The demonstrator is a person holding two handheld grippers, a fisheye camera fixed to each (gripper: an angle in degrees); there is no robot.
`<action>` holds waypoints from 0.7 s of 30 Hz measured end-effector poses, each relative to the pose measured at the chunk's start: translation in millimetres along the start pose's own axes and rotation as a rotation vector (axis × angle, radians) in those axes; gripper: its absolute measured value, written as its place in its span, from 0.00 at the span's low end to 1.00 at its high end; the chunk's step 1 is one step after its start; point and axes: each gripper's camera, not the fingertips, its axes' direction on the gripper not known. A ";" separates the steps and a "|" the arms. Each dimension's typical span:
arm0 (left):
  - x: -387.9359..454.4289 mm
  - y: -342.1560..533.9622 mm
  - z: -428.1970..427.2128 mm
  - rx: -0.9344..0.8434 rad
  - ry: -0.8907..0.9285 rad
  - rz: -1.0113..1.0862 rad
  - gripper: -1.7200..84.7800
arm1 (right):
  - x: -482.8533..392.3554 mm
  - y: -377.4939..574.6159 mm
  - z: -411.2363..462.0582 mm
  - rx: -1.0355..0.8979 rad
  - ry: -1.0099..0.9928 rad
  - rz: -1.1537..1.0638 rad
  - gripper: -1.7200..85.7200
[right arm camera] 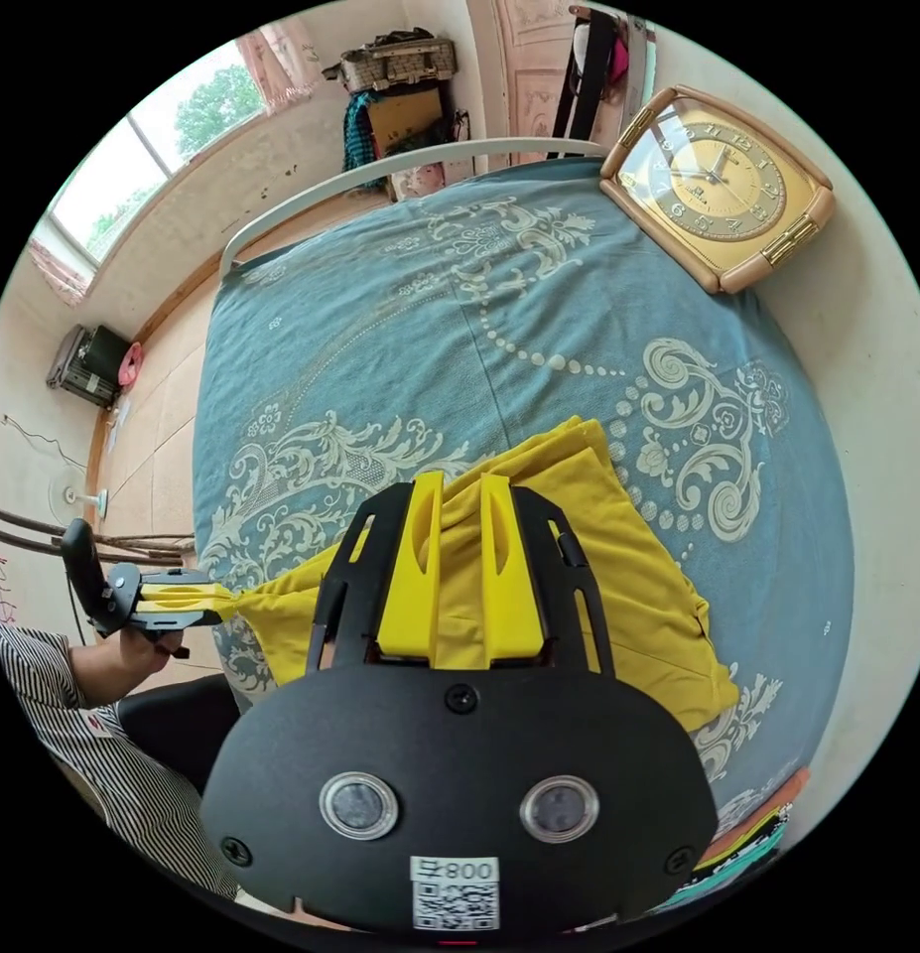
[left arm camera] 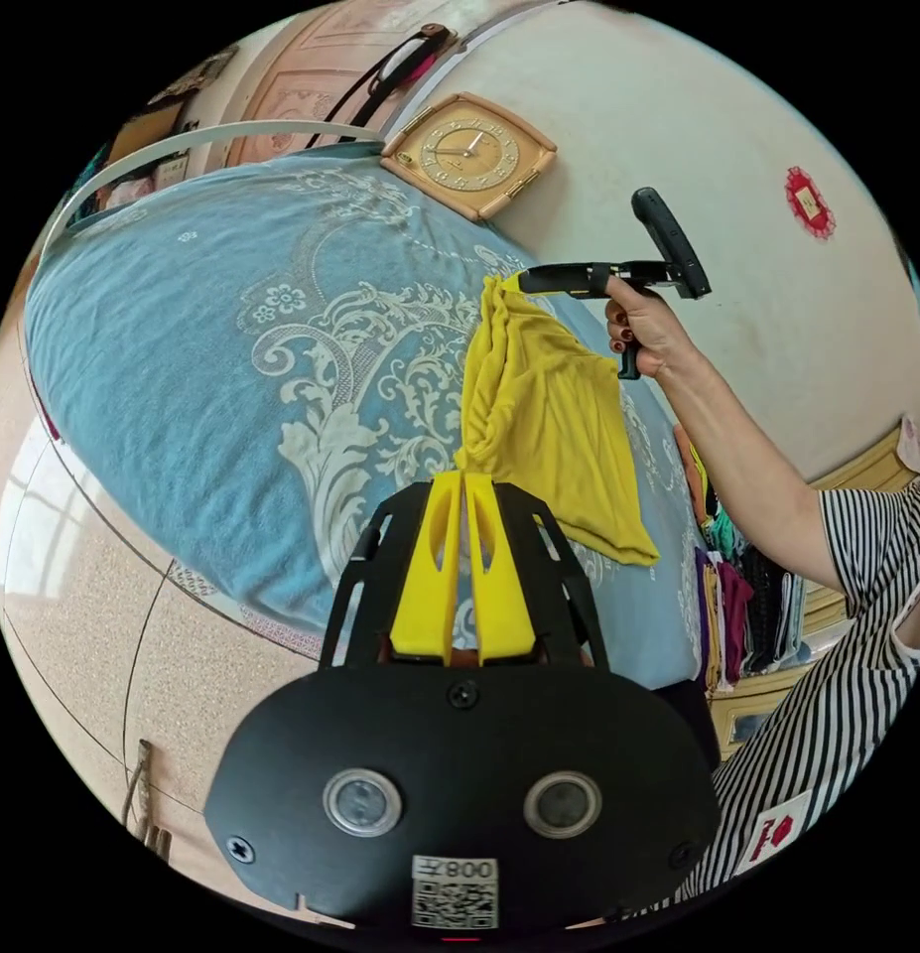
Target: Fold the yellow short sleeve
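The yellow short sleeve [left arm camera: 539, 417] is thin, soft knit cloth; I judge it light and limp, so it will sag and bunch wherever it is not held. It hangs in the air above the bed [left arm camera: 201, 338], stretched between two grips, with its loose lower corner drooping toward the bed's near edge. The left hand-held gripper [left arm camera: 464, 486] has its jaws nearly together, pinching a gathered edge of the cloth. The right hand-held gripper [left arm camera: 524, 281] is clamped on another bunched corner. The best holds are probably the shoulder seams or hem corners, kept taut. The garment is plain mustard yellow, creased into long folds, with no print visible.
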 end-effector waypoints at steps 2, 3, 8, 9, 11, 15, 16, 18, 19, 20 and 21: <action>3.6 0.8 -9.8 0.038 0.012 0.018 0.02 | 4.3 1.7 10.4 -0.020 -0.017 0.026 0.08; 7.8 -0.1 -14.0 0.059 0.040 0.040 0.02 | 5.1 3.5 11.5 -0.021 -0.037 0.024 0.08; 30.5 -9.0 -4.3 0.051 0.099 0.160 0.02 | 10.2 38.8 4.2 0.100 -0.078 0.044 0.03; 33.5 -9.9 4.2 0.021 0.067 0.167 0.02 | 12.5 41.2 6.4 0.098 -0.064 0.058 0.03; 35.2 -10.1 20.1 -0.065 -0.007 0.153 0.02 | 26.4 44.7 22.2 0.054 -0.018 0.122 0.03; 41.1 -2.5 22.5 -0.048 -0.009 0.187 0.02 | 40.0 46.5 48.1 -0.005 -0.038 0.157 0.02; 42.4 -1.5 22.5 -0.047 -0.012 0.193 0.02 | 39.4 49.1 48.3 0.013 -0.040 0.152 0.02; 48.8 2.8 22.9 -0.042 -0.032 0.221 0.02 | 36.1 54.0 48.7 0.013 -0.029 0.146 0.02; 50.4 3.7 22.9 -0.041 -0.037 0.226 0.02 | 32.0 59.3 48.6 0.024 -0.008 0.133 0.02; 53.0 5.7 23.1 -0.038 -0.041 0.232 0.02 | 27.5 66.0 48.3 0.045 0.015 0.129 0.02; 54.8 7.6 23.2 -0.036 -0.038 0.235 0.02 | 25.3 69.1 48.2 0.055 0.027 0.122 0.02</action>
